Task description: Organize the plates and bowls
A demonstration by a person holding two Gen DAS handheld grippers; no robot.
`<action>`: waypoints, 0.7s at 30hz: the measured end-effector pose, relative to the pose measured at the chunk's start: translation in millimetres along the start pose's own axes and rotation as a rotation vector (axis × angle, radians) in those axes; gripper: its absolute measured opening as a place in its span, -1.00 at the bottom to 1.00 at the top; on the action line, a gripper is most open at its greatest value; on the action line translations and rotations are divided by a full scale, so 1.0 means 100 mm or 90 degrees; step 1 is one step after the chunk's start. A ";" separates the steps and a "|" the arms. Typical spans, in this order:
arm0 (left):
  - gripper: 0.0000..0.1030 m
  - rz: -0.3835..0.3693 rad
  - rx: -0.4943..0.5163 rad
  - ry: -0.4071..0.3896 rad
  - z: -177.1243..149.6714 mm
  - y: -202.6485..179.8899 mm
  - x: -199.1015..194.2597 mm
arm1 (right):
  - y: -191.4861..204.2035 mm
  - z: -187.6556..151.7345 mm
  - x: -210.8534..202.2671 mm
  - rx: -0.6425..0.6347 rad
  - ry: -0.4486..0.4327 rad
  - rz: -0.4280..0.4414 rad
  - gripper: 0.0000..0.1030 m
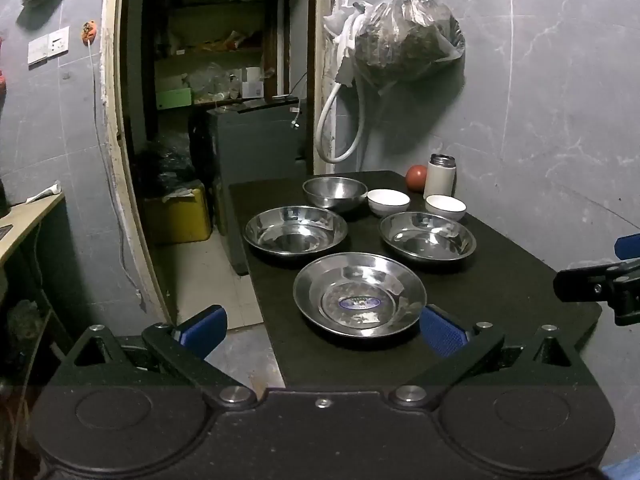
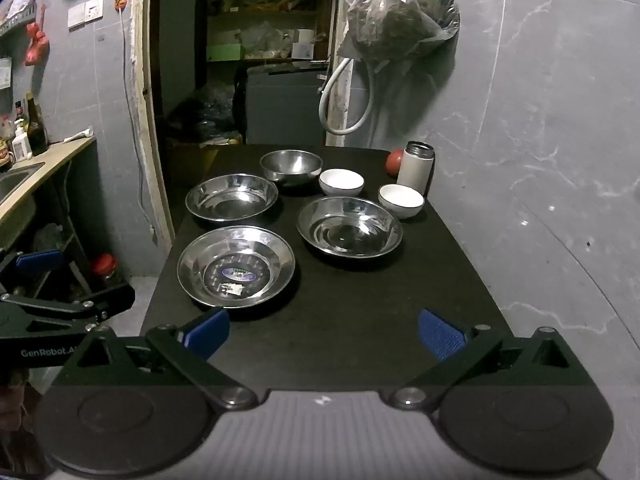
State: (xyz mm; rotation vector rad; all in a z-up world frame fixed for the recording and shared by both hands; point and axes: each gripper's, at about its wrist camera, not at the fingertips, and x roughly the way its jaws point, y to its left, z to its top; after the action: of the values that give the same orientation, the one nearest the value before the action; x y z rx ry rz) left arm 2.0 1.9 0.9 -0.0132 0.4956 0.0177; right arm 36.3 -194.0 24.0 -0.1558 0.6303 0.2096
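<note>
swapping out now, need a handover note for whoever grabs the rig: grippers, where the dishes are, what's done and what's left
Left gripper: jaws open, empty, near the table's front left corner.
Right gripper: jaws open, empty, over the table's front edge.
On the black table: three steel plates, a steel bowl and two white bowls behind them, all separate.
Done: nothing stacked.
Left: stack the plates, nest the bowls.
</note>
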 end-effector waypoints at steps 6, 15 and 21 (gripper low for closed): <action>0.99 -0.011 0.012 0.007 -0.03 -0.02 0.02 | 0.00 0.01 0.02 -0.001 0.004 0.001 1.00; 0.99 -0.012 0.013 0.005 -0.01 -0.02 0.03 | -0.03 -0.03 0.05 0.004 0.003 0.002 1.00; 0.99 -0.010 0.010 0.003 0.01 0.02 0.05 | -0.03 -0.04 0.05 0.002 0.005 0.007 1.00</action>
State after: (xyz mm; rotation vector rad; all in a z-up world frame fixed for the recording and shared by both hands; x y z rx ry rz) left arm 6.6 3.8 -1.0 -0.0024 0.5003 -0.0009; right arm 38.8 -196.8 18.0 -0.1500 0.6396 0.2193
